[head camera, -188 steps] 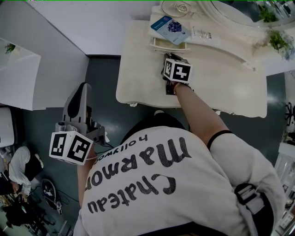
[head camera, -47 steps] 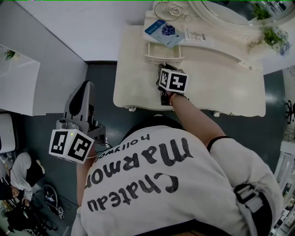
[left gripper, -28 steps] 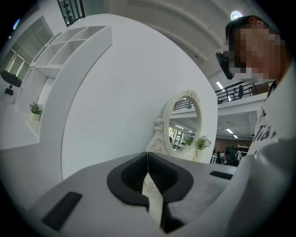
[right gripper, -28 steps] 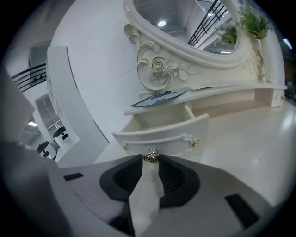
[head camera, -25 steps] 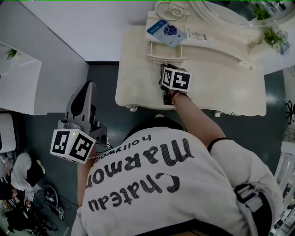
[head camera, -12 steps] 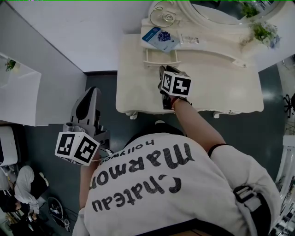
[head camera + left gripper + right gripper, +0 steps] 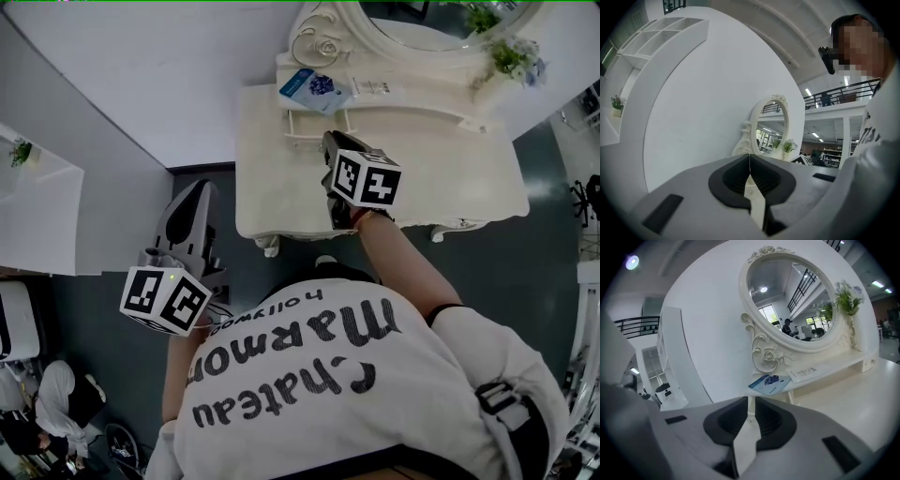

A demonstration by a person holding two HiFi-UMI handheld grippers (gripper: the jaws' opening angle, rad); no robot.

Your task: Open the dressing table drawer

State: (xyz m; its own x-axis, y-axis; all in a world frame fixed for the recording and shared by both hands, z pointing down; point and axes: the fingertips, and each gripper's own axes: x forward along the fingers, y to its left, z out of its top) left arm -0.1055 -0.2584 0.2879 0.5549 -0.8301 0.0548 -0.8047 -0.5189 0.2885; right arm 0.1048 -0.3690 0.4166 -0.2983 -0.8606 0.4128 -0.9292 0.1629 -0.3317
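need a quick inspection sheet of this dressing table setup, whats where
surface: cream dressing table against the wall
job's things: small drawer under the shelf, pulled out
clutter: blue booklet on the shelf; plant beside the mirror
grippers: left gripper shut, empty, off to the table's side; right gripper over the tabletop, jaws closing, nothing between them
cables: nothing seen
surroundings: white wall, dark floor, a person at lower left

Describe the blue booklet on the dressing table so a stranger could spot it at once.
Start at the cream dressing table with its oval mirror. At the left end of the raised shelf under the mirror lies a flat booklet. It alone is blue; the leaflet beside it is white.
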